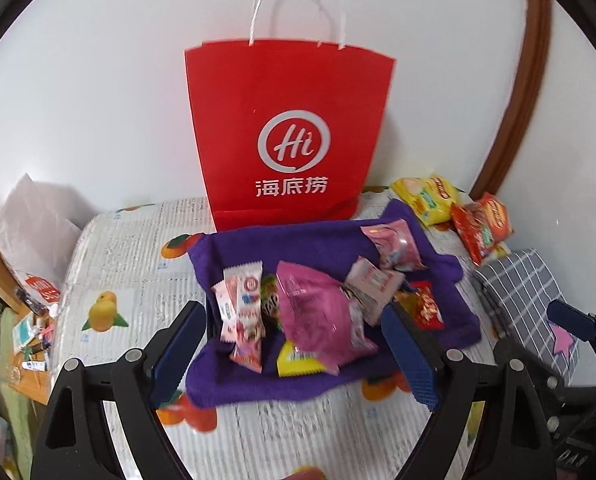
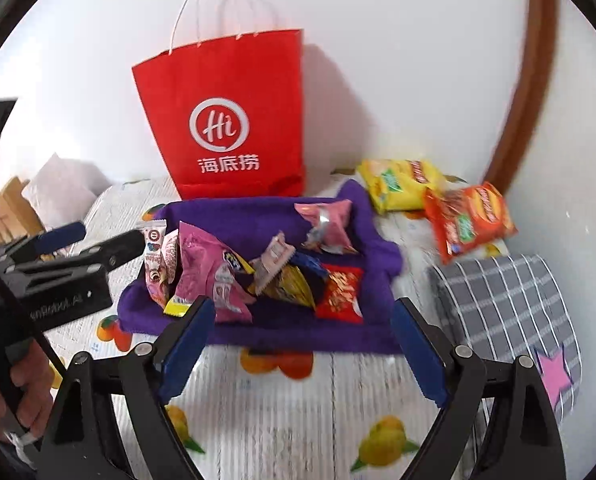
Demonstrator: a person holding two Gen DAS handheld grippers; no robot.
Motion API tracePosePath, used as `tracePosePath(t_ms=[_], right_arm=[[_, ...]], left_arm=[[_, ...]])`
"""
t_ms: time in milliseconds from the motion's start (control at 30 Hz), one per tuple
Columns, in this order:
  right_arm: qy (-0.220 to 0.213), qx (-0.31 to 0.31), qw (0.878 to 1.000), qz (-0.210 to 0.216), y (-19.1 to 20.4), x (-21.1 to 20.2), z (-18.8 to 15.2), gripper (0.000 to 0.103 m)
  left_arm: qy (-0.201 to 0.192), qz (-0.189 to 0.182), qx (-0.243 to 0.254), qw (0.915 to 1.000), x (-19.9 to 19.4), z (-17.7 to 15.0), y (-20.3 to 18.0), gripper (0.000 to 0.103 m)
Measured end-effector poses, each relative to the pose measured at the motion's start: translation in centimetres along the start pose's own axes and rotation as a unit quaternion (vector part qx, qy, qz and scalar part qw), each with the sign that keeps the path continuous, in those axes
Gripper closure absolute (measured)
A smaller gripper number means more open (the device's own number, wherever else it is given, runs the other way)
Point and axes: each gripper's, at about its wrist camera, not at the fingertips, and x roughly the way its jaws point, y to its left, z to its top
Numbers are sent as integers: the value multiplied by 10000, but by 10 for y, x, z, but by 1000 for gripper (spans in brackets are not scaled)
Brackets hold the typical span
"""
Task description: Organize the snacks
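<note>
Purple cloth [image 1: 329,240] lies spread on the fruit-print table cover [image 1: 110,264] in front of us, and on it sits a heap of snack packets [image 1: 321,308]: a big pink bag [image 1: 317,312] in the middle, a smaller pink packet [image 1: 393,246] toward the far right corner, a pale striped packet [image 1: 244,304] at the left, a yellow one [image 1: 298,362] peeking out below and a red one [image 1: 427,310] at the right. Behind the cloth, touching its far edge, a red paper bag [image 1: 290,132] with white handles stands upright against the white wall. To the right of the cloth, off it, a yellow chip bag [image 2: 397,182] and an orange chip bag [image 2: 465,220] lie side by side, the orange one partly over the yellow. A grey checked cloth [image 2: 509,312] with a pink star lies nearer at the right.

We hold our left gripper [image 1: 296,344] above the near edge of the purple cloth, its blue-padded jaws spread wide with nothing pinched; the heap shows between them but they do not touch it. Our right gripper [image 2: 301,344] hangs likewise over the near edge, jaws spread wide and empty. In the right view the left tool juts in from the left, a hand [image 2: 30,384] gripping its handle
</note>
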Motion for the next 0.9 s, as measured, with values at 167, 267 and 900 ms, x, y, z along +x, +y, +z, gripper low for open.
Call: tracePosePath(t_ms=[167, 267, 900], right_arm=[[-79, 186, 9998, 67, 0, -38, -24, 14], [-164, 88, 9998, -8, 7, -64, -43, 12], [-890, 76, 9955, -322, 7, -188, -139, 9]], left_arm=[[-262, 19, 177, 9995, -47, -27, -15, 14], [-364, 103, 252, 9990, -70, -45, -23, 14], [-829, 71, 104, 9965, -181, -143, -40, 4]])
